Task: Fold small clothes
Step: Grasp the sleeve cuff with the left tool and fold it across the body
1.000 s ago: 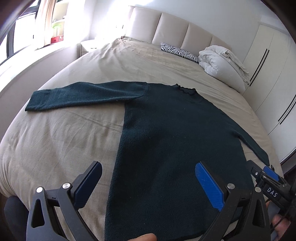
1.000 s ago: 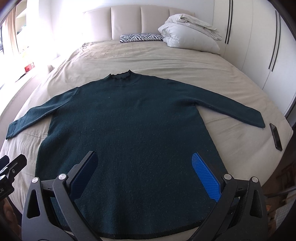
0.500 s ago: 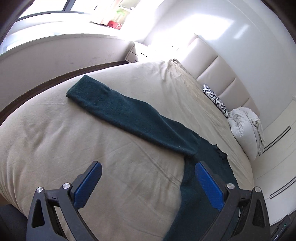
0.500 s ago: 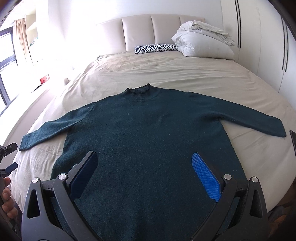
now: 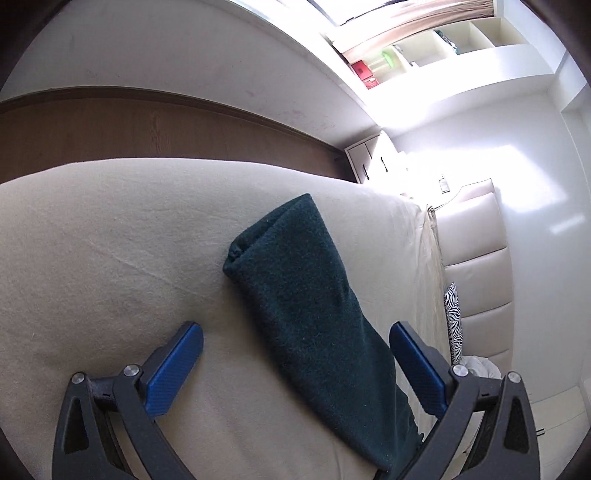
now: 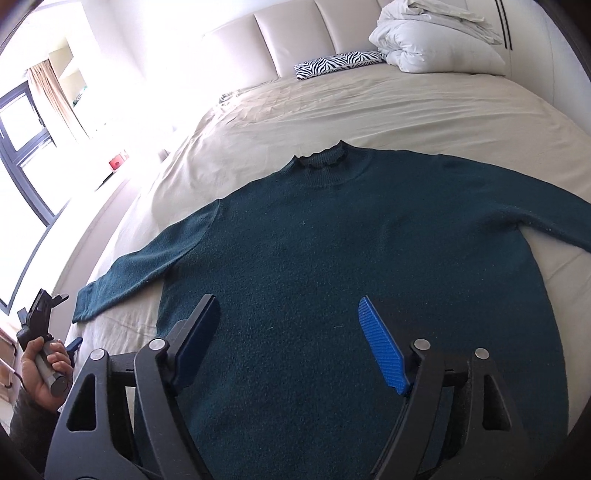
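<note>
A dark green sweater (image 6: 332, 266) lies flat, front up, on the beige bed (image 6: 332, 110), collar toward the headboard and both sleeves spread out. My right gripper (image 6: 287, 302) hovers over the sweater's lower body. Its jaws are closing, the knit lies beneath them and the pads do not press on it. In the left wrist view the left sleeve (image 5: 306, 295) runs up between the fingers of my left gripper (image 5: 295, 328), which stands open above it; the cuff (image 5: 273, 229) lies just ahead. A hand (image 6: 40, 363) holds that gripper's handle at the bed's left edge.
A zebra-striped pillow (image 6: 338, 62) and a bundled white duvet (image 6: 432, 40) lie by the padded headboard (image 6: 295, 33). Past the bed's left edge are wooden floor (image 5: 110, 125), a white nightstand (image 5: 369, 158) and a bright window (image 6: 26, 147).
The left gripper swung from the sweater's hem out to the left sleeve, rolling and sinking close over it. The right gripper shifted left over the body and its fingers narrowed.
</note>
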